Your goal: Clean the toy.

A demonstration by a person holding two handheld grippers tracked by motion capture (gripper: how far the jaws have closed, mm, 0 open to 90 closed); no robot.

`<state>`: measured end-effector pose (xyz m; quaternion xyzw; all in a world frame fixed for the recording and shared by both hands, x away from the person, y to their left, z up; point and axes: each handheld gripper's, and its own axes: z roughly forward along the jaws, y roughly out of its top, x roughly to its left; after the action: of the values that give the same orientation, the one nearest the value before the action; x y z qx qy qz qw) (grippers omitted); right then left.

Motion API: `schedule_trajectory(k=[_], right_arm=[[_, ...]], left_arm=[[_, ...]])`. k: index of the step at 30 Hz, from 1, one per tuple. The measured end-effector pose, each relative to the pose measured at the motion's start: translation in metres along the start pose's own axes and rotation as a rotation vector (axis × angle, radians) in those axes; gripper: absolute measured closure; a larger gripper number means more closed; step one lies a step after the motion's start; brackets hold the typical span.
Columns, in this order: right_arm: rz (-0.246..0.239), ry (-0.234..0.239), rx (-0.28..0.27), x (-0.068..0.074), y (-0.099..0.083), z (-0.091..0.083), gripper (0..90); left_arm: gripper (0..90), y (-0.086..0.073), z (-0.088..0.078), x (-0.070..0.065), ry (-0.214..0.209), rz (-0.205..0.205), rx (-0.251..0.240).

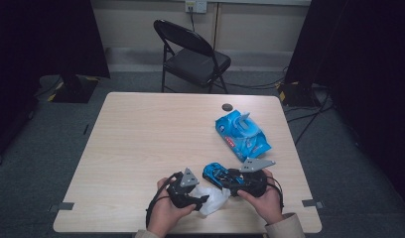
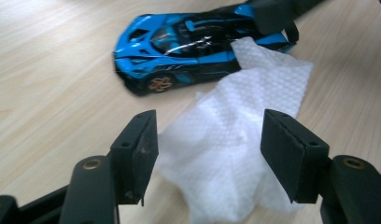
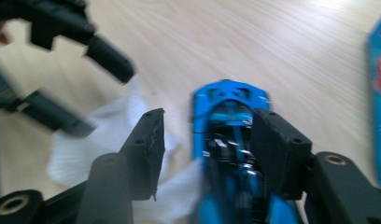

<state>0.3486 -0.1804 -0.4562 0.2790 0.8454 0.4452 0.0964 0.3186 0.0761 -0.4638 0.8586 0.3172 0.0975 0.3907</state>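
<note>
So at the left we've got the left gripper (image 1: 203, 200) sitting low near the front edge of the table (image 1: 141, 144), jaws apart, nothing pinched. In the left gripper view the white wipe (image 2: 235, 144) lies crumpled on the wood between and past the two pads, and the pads don't press on it. In the high view the wipe (image 1: 214, 197) sits right between our two hands, its far end touching the car.

Moving right, the blue toy car (image 1: 221, 174) is a little blue-and-black sports model with gold wheels. The right gripper (image 1: 230, 179) has it. In the right gripper view the car (image 3: 228, 140) runs lengthwise between the jaws, nose pointing away; the right pad is against its side, and the left pad looks a bit off it, so we can't tell if it's truly clamped. That view is blurry.

Further right and back, a blue wipes pack (image 1: 241, 135) lies with its flap up, and a small dark disc (image 1: 227, 106) sits just behind it.
</note>
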Motion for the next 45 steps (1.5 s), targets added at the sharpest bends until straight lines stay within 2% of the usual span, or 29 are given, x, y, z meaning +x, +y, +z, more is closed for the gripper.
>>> schedule_trajectory(k=[2,4,5,10,12,14,19,21,24,25,26,27,30,33,36,39,41,43,45], right_arm=[[-0.017,0.033,0.001,0.008,0.002,0.0,47.0],[-0.006,0.076,-0.01,0.017,0.002,0.003,47.0],[-0.004,0.104,-0.013,0.023,0.001,0.007,47.5],[-0.02,0.147,0.044,0.046,-0.008,0.028,49.6],[-0.025,0.127,0.073,0.05,-0.012,0.037,49.7],[-0.014,0.125,0.079,0.052,-0.017,0.044,49.8],[-0.03,0.113,0.094,0.057,-0.022,0.053,49.7],[-0.05,0.101,0.097,0.059,-0.025,0.055,50.6],[-0.107,0.072,0.106,0.063,-0.025,0.055,51.4],[-0.102,0.062,0.109,0.064,-0.025,0.055,52.8],[-0.101,0.053,0.11,0.065,-0.025,0.055,55.6],[-0.103,0.056,0.11,0.067,-0.025,0.055,64.4],[-0.081,0.056,0.1,0.068,-0.026,0.055,76.1],[-0.015,0.074,0.1,0.065,-0.026,0.054,83.9],[0.017,0.097,0.122,0.062,-0.025,0.048,84.9],[0.042,0.09,0.104,0.053,-0.02,0.028,85.0],[0.057,0.082,0.074,0.047,-0.017,0.013,84.9],[0.065,0.045,0.059,0.038,-0.014,-0.004,84.9],[0.101,0.032,0.016,0.028,-0.015,-0.02,84.9]], left_arm=[[34.6,-0.002,-0.005,0.004,0.02,-0.01,-0.007],[33.3,-0.004,-0.01,0.009,0.048,-0.008,-0.018],[31.3,-0.005,-0.011,0.01,0.05,-0.021,-0.025],[28.4,-0.009,-0.017,0.02,0.086,-0.027,-0.034],[28.1,-0.009,-0.017,0.021,0.085,-0.029,-0.039],[27.2,-0.009,-0.016,0.023,0.081,-0.024,-0.036],[23.9,-0.006,-0.011,0.026,0.078,-0.018,-0.039],[23.6,-0.004,-0.009,0.027,0.07,-0.019,-0.044],[23.0,-0.001,-0.006,0.029,0.066,0.0,-0.044],[22.6,0.0,-0.005,0.029,0.066,0.0,-0.043],[22.4,0.002,-0.004,0.029,0.068,0.002,-0.043],[21.9,0.003,-0.003,0.029,0.066,0.0,-0.047],[21.5,0.009,-0.001,0.03,0.067,0.003,-0.054],[21.6,0.013,0.0,0.031,0.067,0.019,-0.044],[21.6,0.017,0.003,0.032,0.056,0.015,-0.056],[20.4,0.021,0.007,0.033,0.039,0.016,-0.067],[20.3,0.026,0.011,0.033,0.036,0.032,-0.069],[20.2,0.031,0.018,0.031,0.021,0.041,-0.057],[19.9,0.038,0.026,0.027,0.007,0.061,-0.054]])
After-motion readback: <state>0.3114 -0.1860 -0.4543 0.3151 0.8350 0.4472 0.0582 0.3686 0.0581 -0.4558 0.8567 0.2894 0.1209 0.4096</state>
